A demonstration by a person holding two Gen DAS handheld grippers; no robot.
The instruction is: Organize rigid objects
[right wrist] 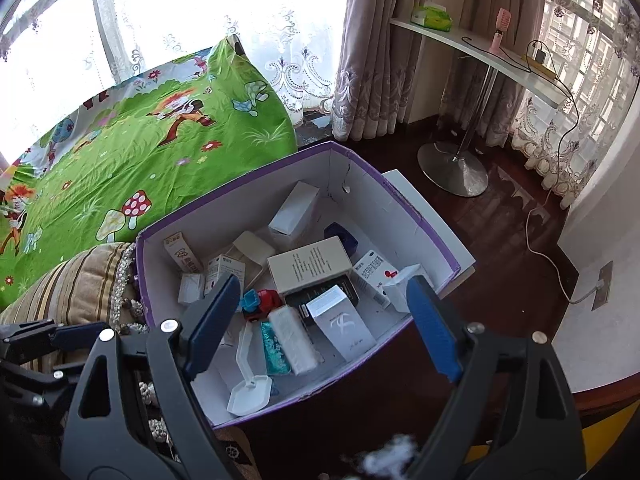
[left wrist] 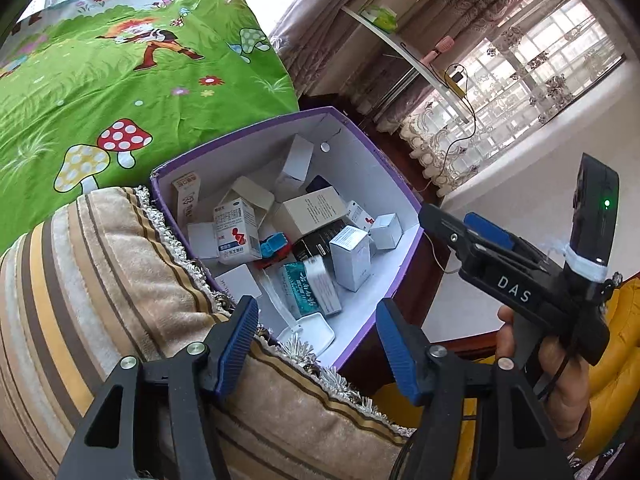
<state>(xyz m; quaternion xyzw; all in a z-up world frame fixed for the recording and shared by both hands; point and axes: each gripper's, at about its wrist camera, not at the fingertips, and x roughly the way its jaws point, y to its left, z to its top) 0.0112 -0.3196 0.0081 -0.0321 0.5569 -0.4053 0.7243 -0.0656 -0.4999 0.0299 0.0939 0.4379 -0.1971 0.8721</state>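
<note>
A purple box (left wrist: 400,276) with a white inside holds several small cartons, a red and blue toy car (left wrist: 274,248), a teal packet (left wrist: 300,290) and a white plastic scoop (left wrist: 308,332). My left gripper (left wrist: 316,344) is open and empty, just above the box's near corner. The right gripper's body (left wrist: 520,276) shows at the right, held in a hand. In the right wrist view the box (right wrist: 424,220) lies below my right gripper (right wrist: 324,320), which is open and empty over the cartons, toy car (right wrist: 262,302) and scoop (right wrist: 248,394).
A striped beige cushion (left wrist: 120,280) presses against the box's left side. A green cartoon bedsheet (left wrist: 120,88) lies behind it. A white shelf table on a metal stand (right wrist: 460,168) and curtains stand at the right over dark wood floor.
</note>
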